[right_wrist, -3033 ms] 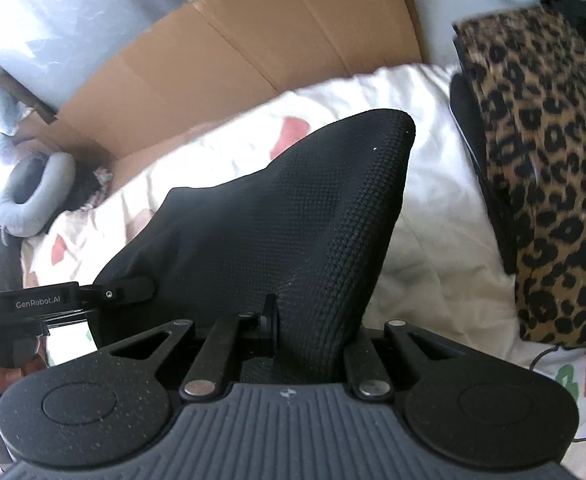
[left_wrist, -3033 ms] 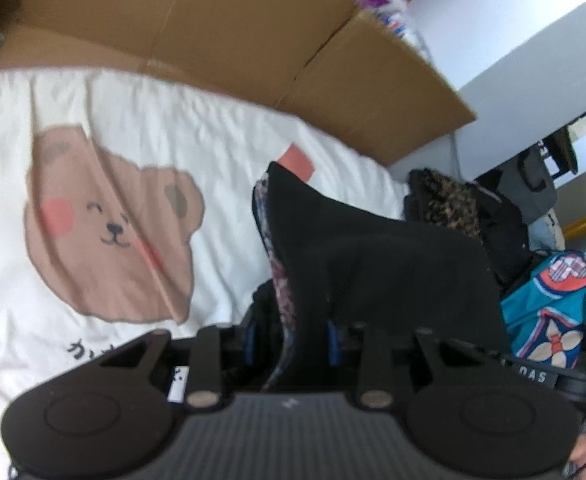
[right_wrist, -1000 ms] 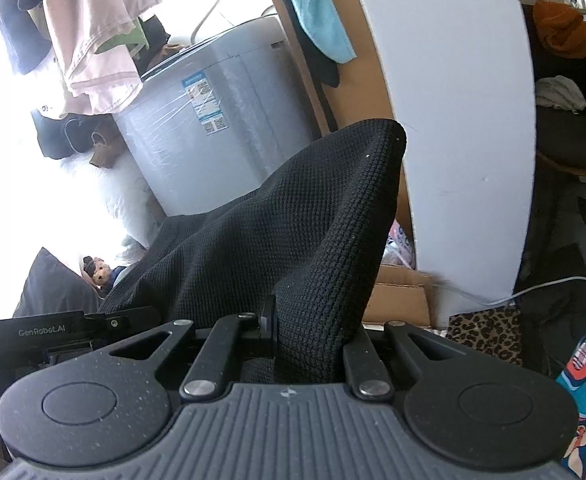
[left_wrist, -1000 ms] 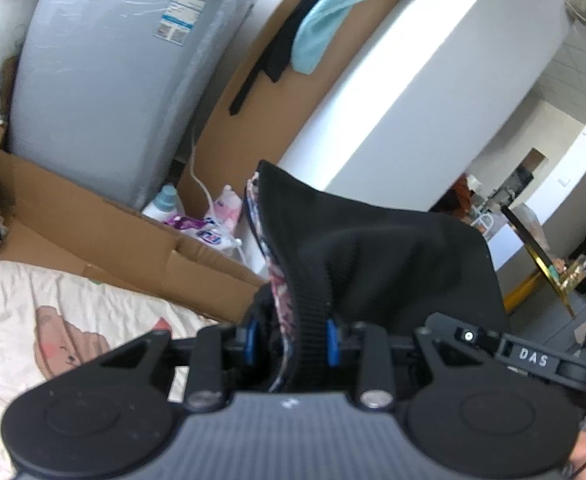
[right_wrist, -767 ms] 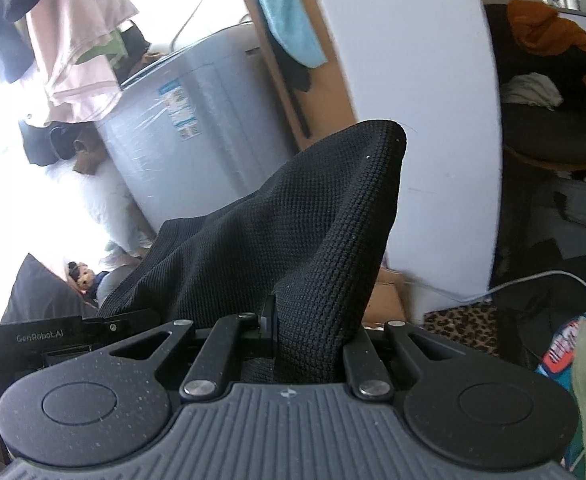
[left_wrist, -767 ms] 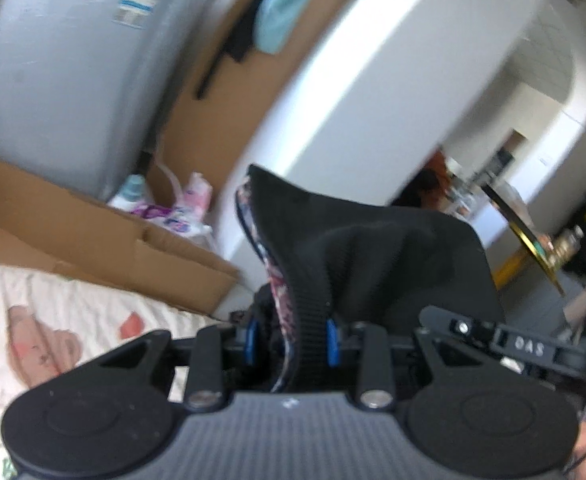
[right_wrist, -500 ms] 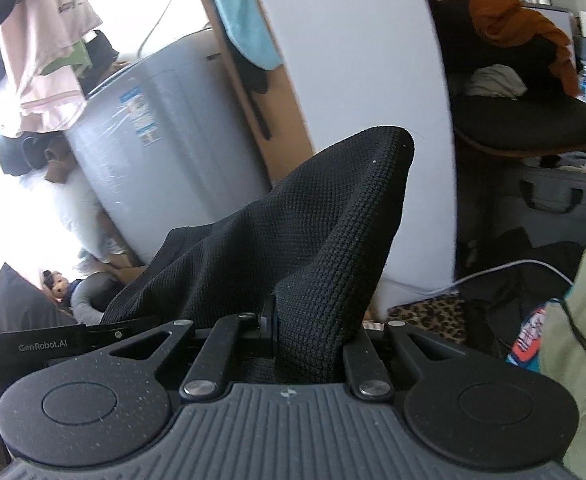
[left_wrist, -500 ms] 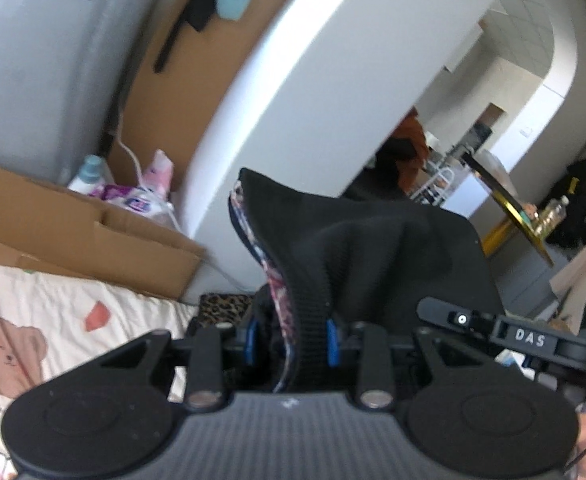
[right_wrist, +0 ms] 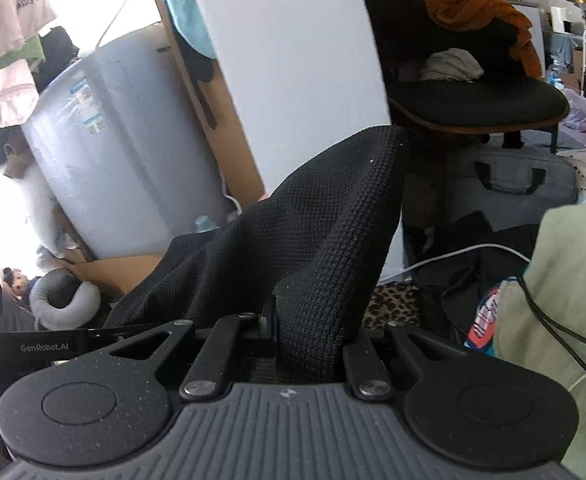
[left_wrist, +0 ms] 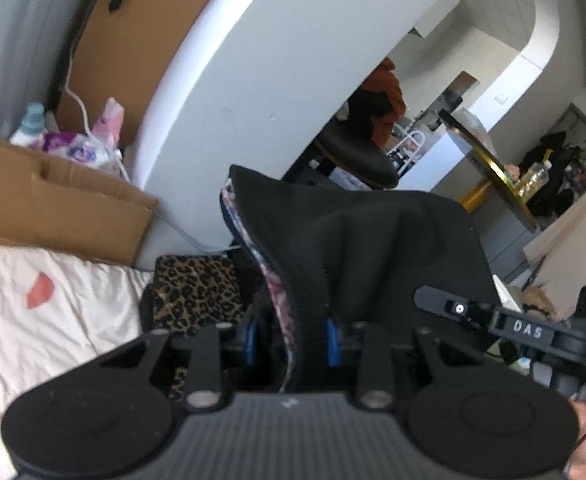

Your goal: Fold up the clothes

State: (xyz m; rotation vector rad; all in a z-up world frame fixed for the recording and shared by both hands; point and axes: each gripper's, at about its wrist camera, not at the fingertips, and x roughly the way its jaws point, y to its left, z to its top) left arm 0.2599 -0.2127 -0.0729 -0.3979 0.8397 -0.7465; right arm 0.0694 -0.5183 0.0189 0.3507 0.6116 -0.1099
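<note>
Black ribbed tool (left_wrist: 289, 340) bodies, blue pads, silver screws

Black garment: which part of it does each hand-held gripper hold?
Both clamp the black garment: left hand-held gripper on a banded edge, right hand-held gripper on a bunched fold.

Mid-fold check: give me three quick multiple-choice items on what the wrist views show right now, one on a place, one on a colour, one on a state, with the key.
1. Where does the leopard-print fabric lie in the left wrist view?
A. Beside the white bedsheet's edge, below the cardboard box
B. On the black chair
C. Inside the box

2. What colour is the garment held up in front?
A. Teal
B. Black
C. Orange

3. What is the state of the right gripper?
A. Open and empty
B. Out of view
C. Shut on the garment

Key: 1 A, the print sits against the sheet's edge under the box flap. 2 B, the knit is black in both views. 3 C, the cloth rises from between the closed jaws.
</note>
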